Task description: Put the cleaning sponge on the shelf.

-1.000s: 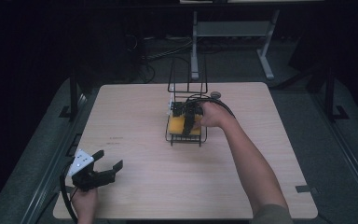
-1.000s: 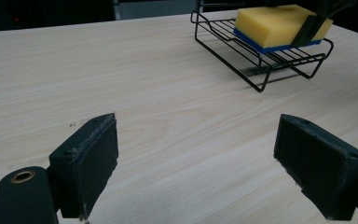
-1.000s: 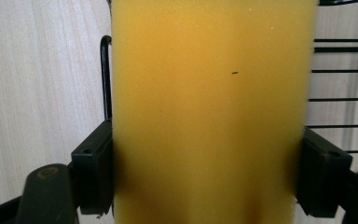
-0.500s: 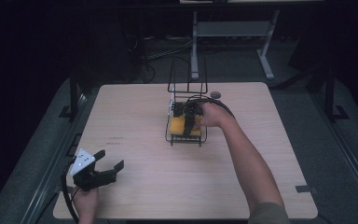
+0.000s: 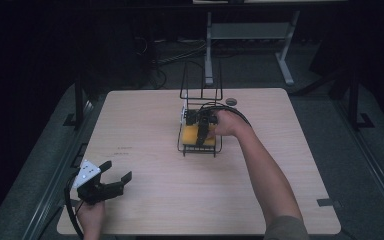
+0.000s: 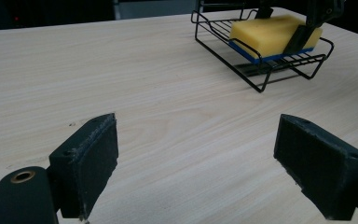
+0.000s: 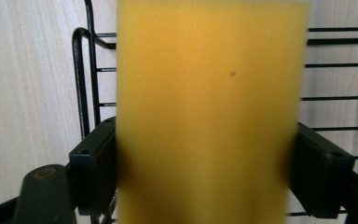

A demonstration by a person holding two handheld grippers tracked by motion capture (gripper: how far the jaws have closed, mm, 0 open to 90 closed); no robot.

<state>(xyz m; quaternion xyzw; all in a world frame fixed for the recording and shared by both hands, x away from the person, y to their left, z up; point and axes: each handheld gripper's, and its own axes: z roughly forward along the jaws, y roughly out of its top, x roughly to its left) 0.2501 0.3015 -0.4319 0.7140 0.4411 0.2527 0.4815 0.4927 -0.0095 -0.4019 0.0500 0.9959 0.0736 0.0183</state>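
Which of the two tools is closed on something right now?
The right tool, over the wire rack: its jaws clamp the yellow sponge. The left tool sits near the table's front left corner, jaws wide open and empty.

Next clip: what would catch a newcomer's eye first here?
The bright yellow rectangular sponge with a blue underside stands out, lying in the black wire rack near the middle of the pale wooden table. The right claw is closed on its two sides. The left claw hangs open over the table's near left corner, holding nothing.
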